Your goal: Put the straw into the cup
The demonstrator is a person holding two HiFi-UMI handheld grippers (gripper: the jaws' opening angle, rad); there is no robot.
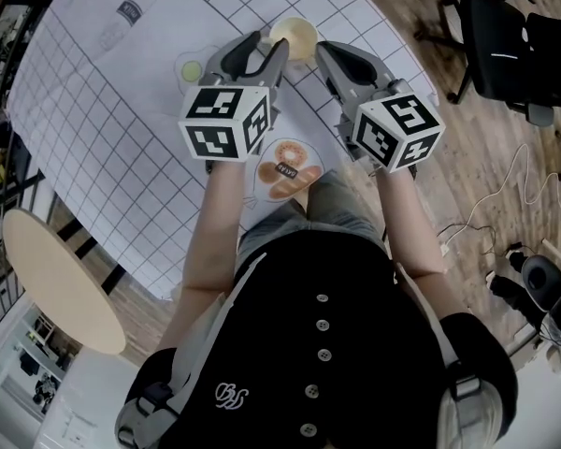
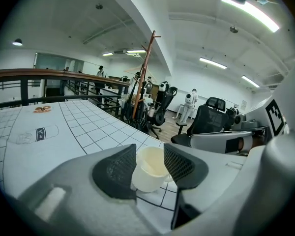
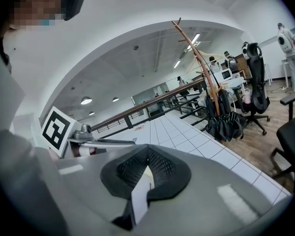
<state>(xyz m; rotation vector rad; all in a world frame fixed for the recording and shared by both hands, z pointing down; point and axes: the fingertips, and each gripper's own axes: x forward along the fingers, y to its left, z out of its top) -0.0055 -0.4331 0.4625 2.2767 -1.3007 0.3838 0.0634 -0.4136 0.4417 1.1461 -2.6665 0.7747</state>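
Left gripper [image 2: 149, 154] has its jaws wide apart, and the cup [image 1: 294, 34] shows right between them in the left gripper view. The pads do not seem to squeeze it. From the head view the cup looks to be just past the jaw tips. So I think the jaws are only lined up with it, one on each side, ready to steady it if it wobbles. The cup is pale and stands upright on the table [image 1: 112, 129], near the table's edge, with its mouth up. That is a good way for it to stand, because a straw can drop straight in from above.

Right gripper [image 3: 147, 151] is just beside the left one, with the cup near its tips too. Its jaws are pressed together at the tips. Lower down, in the gap between them, a thin white strip [image 3: 140, 198] shows. It may be the straw, pinched tight so that it can't slip, or it may only be the white table seen through the gap. I can't tell which. No straw shows for sure in the cup or on the table.

Both grippers point forward and a bit down, close to the cup, which fits work at its mouth. If the strip is the straw, the next job is to bring its end over the cup's mouth
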